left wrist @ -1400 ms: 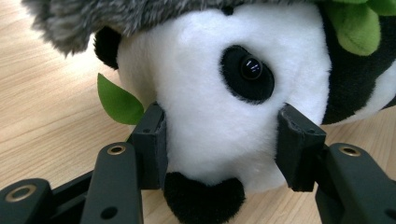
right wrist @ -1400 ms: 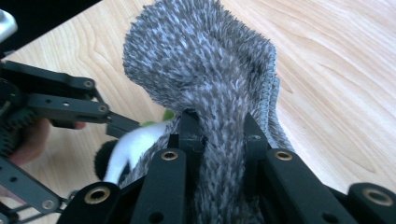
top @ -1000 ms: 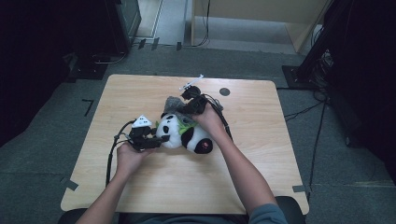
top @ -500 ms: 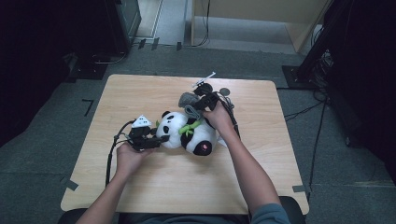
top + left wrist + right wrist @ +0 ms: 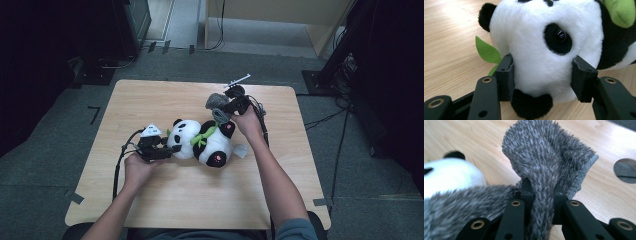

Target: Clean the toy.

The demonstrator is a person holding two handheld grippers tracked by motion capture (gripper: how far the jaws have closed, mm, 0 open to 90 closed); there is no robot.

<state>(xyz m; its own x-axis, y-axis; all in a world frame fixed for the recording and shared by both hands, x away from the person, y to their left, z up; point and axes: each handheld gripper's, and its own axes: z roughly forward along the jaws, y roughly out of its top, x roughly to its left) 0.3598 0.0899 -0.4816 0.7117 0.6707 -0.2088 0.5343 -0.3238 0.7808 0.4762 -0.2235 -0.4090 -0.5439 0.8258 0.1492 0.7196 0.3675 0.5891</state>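
High view had the panda lying on its side near the middle of the table, head toward the person's left, and both grippers were on the job. Left gripper sat at the head end, and the left gripper view confirmed it: both pads pressed into the white plush of the face, one on each side, below the black eye, clamped on the panda with a green leaf poking out beside the jaw. Over on the far side, the right gripper was up by the panda's back end, and the right gripper view showed its jaws pinched tight on a fold of grey cloth, which bunched above them and trailed toward the panda's body. A dark round hole sat in the tabletop just beyond.
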